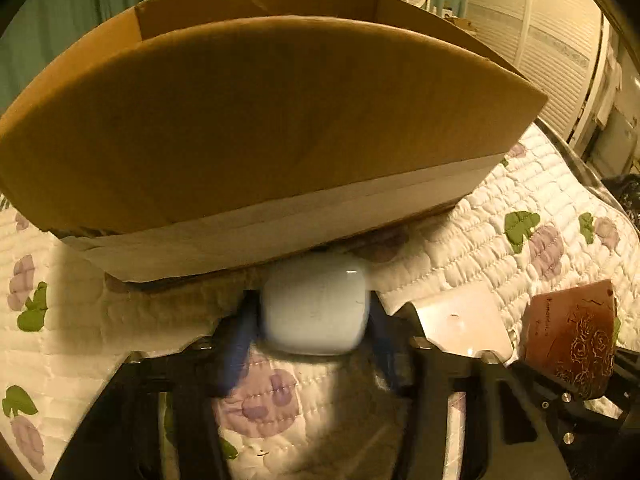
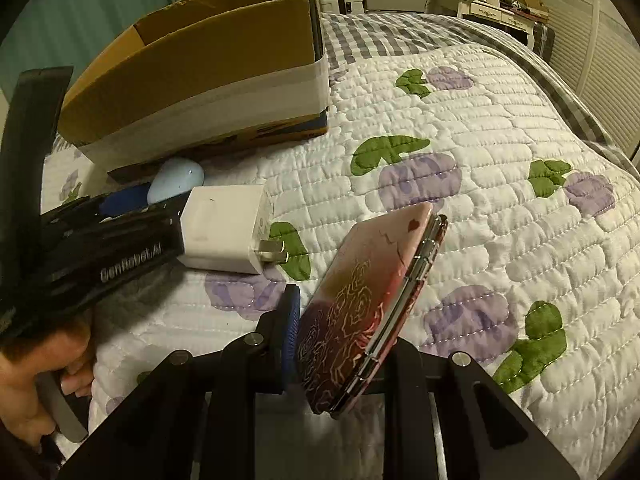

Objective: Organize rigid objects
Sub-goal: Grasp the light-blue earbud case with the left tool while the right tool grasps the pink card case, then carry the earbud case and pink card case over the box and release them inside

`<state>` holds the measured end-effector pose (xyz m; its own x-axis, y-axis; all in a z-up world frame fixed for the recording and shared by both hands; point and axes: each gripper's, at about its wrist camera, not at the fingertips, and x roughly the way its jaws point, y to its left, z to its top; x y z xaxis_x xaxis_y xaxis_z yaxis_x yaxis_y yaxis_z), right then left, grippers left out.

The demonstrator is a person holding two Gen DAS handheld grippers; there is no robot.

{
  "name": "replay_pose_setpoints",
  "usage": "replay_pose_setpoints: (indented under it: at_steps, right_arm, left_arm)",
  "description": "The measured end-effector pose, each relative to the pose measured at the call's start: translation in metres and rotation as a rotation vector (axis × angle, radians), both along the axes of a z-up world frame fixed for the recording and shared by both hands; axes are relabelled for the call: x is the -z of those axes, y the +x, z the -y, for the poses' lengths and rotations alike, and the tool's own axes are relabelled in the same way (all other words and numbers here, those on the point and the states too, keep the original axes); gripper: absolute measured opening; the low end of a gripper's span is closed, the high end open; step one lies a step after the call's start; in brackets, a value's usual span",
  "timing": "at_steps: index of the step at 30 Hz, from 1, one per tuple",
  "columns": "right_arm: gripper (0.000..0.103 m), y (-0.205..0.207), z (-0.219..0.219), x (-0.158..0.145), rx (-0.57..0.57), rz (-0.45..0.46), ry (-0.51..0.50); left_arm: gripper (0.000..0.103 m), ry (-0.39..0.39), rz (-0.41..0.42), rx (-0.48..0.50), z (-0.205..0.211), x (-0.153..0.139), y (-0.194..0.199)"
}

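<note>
While right jaws clamp the phone [image 2: 372,308], left jaws around pale case [image 1: 316,306].

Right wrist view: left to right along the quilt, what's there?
left hand-held gripper around the pale blue case → white charger → rose-patterned phone clamped in the right hand-held gripper. The cardboard box sits behind the first two.

Black left gripper [image 2: 132,204] lettered white, blue pads [image 2: 291,332], silver screws [image 2: 459,358]
</note>
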<state>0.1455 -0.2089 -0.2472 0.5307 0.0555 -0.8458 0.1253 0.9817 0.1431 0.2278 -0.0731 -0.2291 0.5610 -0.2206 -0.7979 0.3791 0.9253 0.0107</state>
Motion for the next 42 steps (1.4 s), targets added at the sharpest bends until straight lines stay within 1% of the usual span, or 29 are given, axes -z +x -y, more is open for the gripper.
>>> replay_pose_setpoints:
  at_steps: [3,5,9,12,15,18,21,22,24,25,28,34,42]
  right_arm:
    - [0.02,0.001,-0.001,0.0,-0.004,0.001,-0.009]
    - [0.02,0.001,-0.002,-0.001,-0.008,0.005,-0.018]
    - [0.02,-0.008,-0.007,-0.006,-0.021,0.011,-0.021]
    - [0.02,-0.013,-0.011,-0.01,-0.05,0.017,-0.042]
    - [0.017,-0.02,-0.013,-0.014,-0.07,0.023,-0.037]
    - [0.012,-0.032,-0.013,-0.022,-0.085,0.042,-0.032]
    - [0.009,-0.043,-0.016,-0.032,-0.103,0.059,-0.045]
    - [0.009,-0.046,-0.016,-0.035,-0.107,0.066,-0.045]
    - [0.009,-0.051,-0.017,-0.041,-0.117,0.078,-0.034]
    - [0.009,-0.054,-0.016,-0.044,-0.119,0.083,-0.026]
    - [0.009,-0.062,-0.014,-0.055,-0.121,0.114,-0.003]
    - [0.009,-0.08,-0.014,-0.083,-0.122,0.184,-0.001]
    - [0.009,-0.095,-0.022,-0.136,-0.139,0.296,-0.014]
  left_arm:
    - [0.05,0.019,0.021,0.001,0.001,-0.003,-0.008]
    - [0.05,0.016,0.024,-0.007,0.001,-0.005,-0.015]
    - [0.05,-0.035,0.018,-0.053,-0.014,-0.018,-0.033]
    - [0.05,-0.045,0.027,-0.068,-0.024,-0.028,-0.058]
    - [0.05,-0.043,0.043,-0.069,-0.032,-0.036,-0.085]
    - [0.05,-0.051,0.058,-0.072,-0.039,-0.046,-0.11]
    - [0.05,-0.073,0.075,-0.091,-0.046,-0.056,-0.125]
    - [0.05,-0.077,0.078,-0.094,-0.042,-0.058,-0.124]
    - [0.05,-0.089,0.089,-0.099,-0.046,-0.067,-0.123]
    - [0.05,-0.093,0.099,-0.1,-0.044,-0.071,-0.13]
    - [0.05,-0.101,0.132,-0.1,-0.048,-0.089,-0.138]
    - [0.05,-0.138,0.19,-0.119,-0.062,-0.118,-0.151]
    - [0.05,-0.189,0.286,-0.128,-0.07,-0.163,-0.166]
